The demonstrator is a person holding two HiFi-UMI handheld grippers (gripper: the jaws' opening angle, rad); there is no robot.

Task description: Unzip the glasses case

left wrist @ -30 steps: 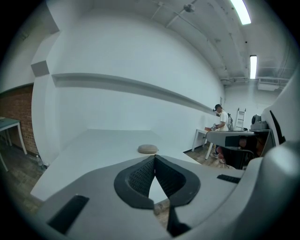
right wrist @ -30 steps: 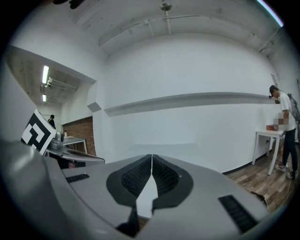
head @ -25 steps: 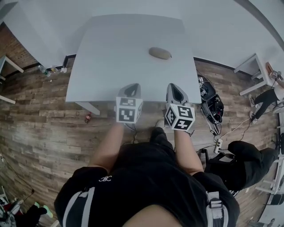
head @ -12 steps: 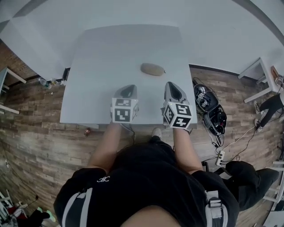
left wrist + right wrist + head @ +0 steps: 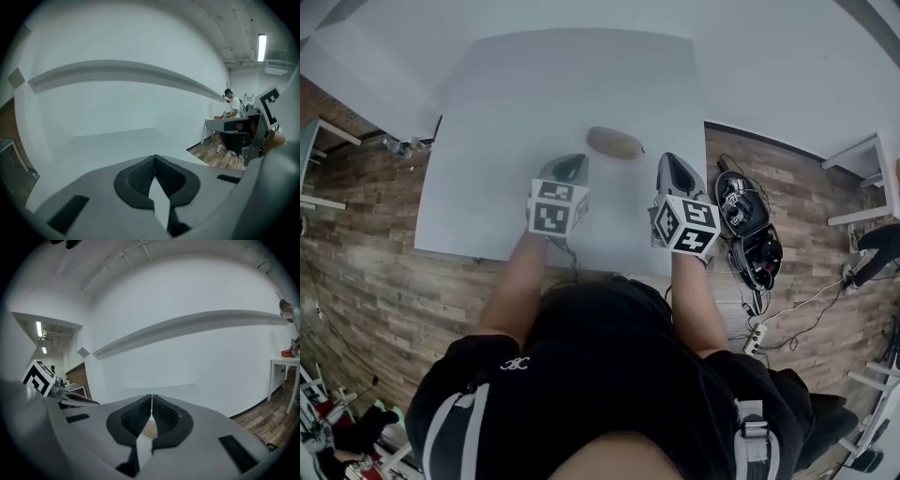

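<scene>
Lying on white table (image 5: 534, 94): tan oval glasses case (image 5: 615, 143); left claw (image 5: 569, 161), right claw (image 5: 668, 159) both closed, empty.

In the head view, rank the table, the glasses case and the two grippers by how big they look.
1. table
2. left gripper and right gripper: about alike, and both are nearer the camera, which inflates them
3. glasses case

Left tool (image 5: 568, 161): jaws together, nothing gripped, pointing far and slightly down | right tool (image 5: 671, 161): jaws together, nothing gripped, beside the left, apart | left forearm (image 5: 517, 281), right forearm (image 5: 694, 305): bare, stretched forward, roughly parallel.
</scene>
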